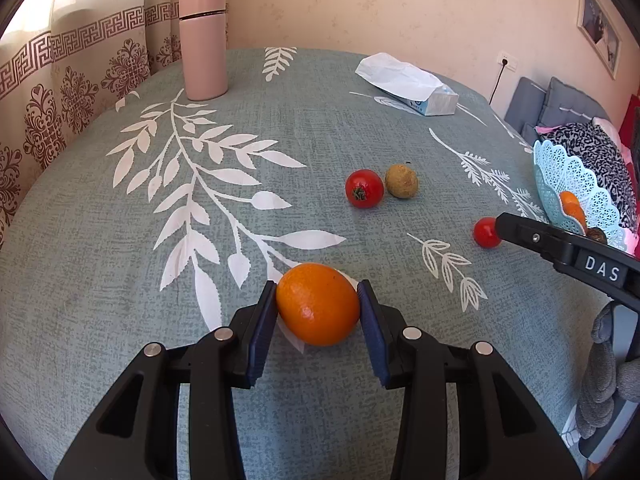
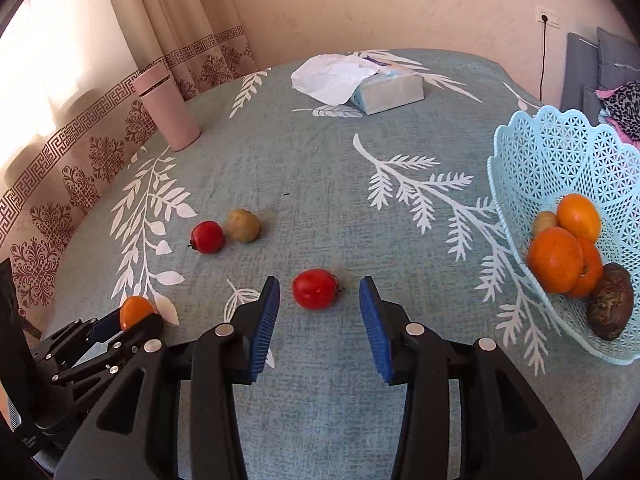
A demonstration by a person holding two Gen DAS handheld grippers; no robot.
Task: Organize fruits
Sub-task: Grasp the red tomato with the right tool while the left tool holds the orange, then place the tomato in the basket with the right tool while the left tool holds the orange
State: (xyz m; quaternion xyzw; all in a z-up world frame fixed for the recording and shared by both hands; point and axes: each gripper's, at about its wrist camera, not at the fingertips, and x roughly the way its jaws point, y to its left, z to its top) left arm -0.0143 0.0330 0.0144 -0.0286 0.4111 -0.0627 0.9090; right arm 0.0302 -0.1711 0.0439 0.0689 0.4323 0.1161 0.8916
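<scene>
Sunlit curtains frame a leaf-print surface (image 2: 320, 184) where fruit awaits sorting. Jaws of the left gripper (image 1: 318, 308) pinch an orange (image 1: 318, 304), both pads touching its sides, seemingly ready to carry it. Jaws of the right gripper (image 2: 320, 308) stand spread, a tomato (image 2: 315, 288) lying between and just ahead of their tips, untouched. Beyond them rest 1 more tomato (image 2: 207, 237) touching a brownish fruit (image 2: 243, 225); right of the jaws, a lattice basket (image 2: 560, 152) already holds several fruits.
</scene>
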